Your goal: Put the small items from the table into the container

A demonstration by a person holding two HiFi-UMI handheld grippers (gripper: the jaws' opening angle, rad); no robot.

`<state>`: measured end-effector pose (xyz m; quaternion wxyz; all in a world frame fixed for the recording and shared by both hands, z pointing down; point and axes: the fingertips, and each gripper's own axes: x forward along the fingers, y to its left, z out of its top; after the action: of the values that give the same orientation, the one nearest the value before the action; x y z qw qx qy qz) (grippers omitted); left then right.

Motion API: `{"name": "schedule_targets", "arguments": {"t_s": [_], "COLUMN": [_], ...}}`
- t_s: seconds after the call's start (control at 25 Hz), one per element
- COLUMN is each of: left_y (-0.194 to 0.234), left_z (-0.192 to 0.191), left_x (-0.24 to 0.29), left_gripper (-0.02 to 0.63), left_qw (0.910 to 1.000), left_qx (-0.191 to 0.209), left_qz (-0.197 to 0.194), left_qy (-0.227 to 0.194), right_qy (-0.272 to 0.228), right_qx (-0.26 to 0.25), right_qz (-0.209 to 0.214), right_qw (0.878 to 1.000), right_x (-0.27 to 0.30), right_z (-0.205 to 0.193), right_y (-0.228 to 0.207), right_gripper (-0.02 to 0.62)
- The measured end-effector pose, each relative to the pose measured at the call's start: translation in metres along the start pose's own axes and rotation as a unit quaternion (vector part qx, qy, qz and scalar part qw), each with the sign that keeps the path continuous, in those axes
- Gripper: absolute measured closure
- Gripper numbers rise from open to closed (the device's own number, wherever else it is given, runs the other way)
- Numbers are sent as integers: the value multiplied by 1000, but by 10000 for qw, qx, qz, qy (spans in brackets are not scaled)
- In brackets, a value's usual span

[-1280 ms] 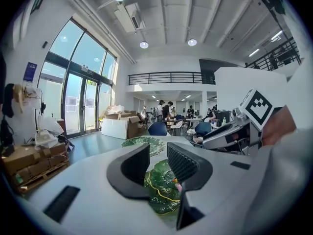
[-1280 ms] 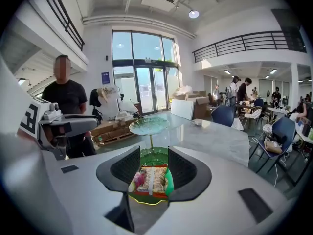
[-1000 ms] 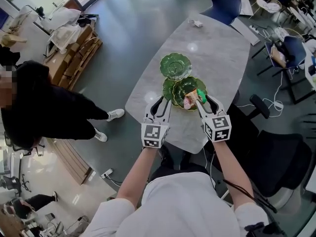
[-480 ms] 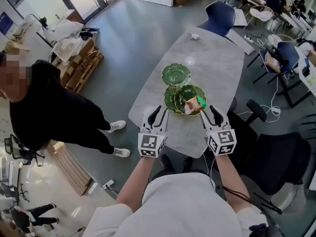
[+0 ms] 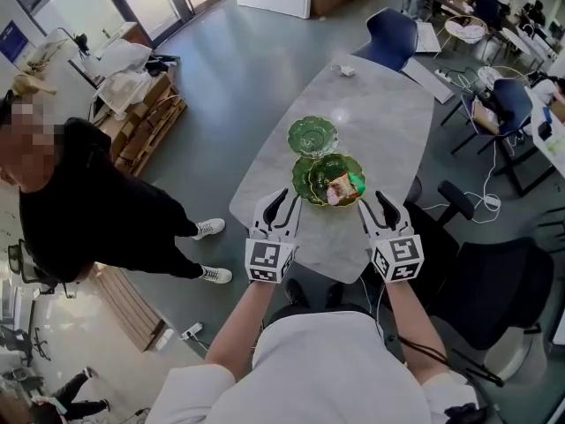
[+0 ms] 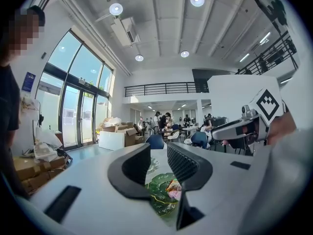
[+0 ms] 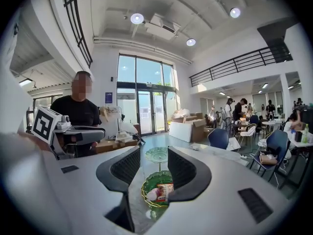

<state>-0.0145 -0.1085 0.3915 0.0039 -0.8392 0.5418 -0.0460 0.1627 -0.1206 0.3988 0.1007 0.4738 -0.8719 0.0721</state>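
Note:
A green leaf-shaped bowl (image 5: 335, 180) stands near the front of the grey marble table (image 5: 388, 113). It holds a snack packet (image 5: 339, 188) and other small items. In the right gripper view the bowl (image 7: 148, 183) shows between the jaws, with the packet (image 7: 164, 190) and a pale round item (image 7: 152, 195) in it. My left gripper (image 5: 281, 205) hovers open near the table's front left edge, short of the bowl. My right gripper (image 5: 378, 208) hovers open at the front right, also clear of it. Neither holds anything. The left gripper view shows the bowl (image 6: 160, 196) beyond its empty jaws.
A green plate (image 5: 312, 135) lies behind the bowl, and another green dish (image 5: 302, 173) sits against its left side. A small white item (image 5: 347, 68) lies at the table's far end by a blue chair (image 5: 393, 32). A person in black (image 5: 79, 206) stands left; a black office chair (image 5: 494, 299) is right.
Both grippers have drawn back from the bowl toward me and risen. The right one was at the bowl's rim a second ago. The bowl and its contents stay put.

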Motion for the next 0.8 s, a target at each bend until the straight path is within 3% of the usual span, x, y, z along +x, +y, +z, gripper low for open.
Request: {"name": "schedule_targets", "arguments": {"t_s": [0.32,0.8], "left_y": [-21,-28], "left_z": [9,10], "left_x": [-41,-130], "left_gripper": [499,499], "left_qw": [9997,9999], "left_qx": [-26,109], "left_qz": [162,-77], "left_qy": [-162,-105], "right_qy": [-109,-345], "right_qx": [-237,-83], "right_qz": [291,-16], "right_qw": [9992,9994], "right_x": [-29,-92], "right_z": [-2,-3], "right_y": [26,94], "right_gripper": [411,411]}}
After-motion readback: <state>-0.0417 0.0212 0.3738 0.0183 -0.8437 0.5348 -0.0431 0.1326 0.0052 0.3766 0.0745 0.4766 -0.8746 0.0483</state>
